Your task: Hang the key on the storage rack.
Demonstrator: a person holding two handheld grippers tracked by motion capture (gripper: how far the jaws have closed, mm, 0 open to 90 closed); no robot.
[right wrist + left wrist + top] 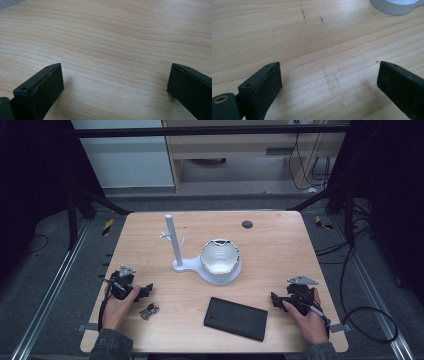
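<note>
On the wooden table [270,245] a white stand with an upright post and short pegs [171,240] has a round white dish [220,260] at its base. A bunch of keys [149,310] lies near the front left, and a black flat wallet [236,318] lies front centre. My left gripper [146,291] rests low at the left, just above the keys, open, with bare wood between its jaws [329,82]. At the right, my right gripper [274,300] sits beside the wallet's right end, open over bare wood [115,82].
A dark round spot [247,224] marks the table's far side. The white dish's ribbed rim [395,6] shows at the top of the left gripper view. Metal frame rails [55,285] run along both sides of the table, and cables [370,320] lie on the floor at right.
</note>
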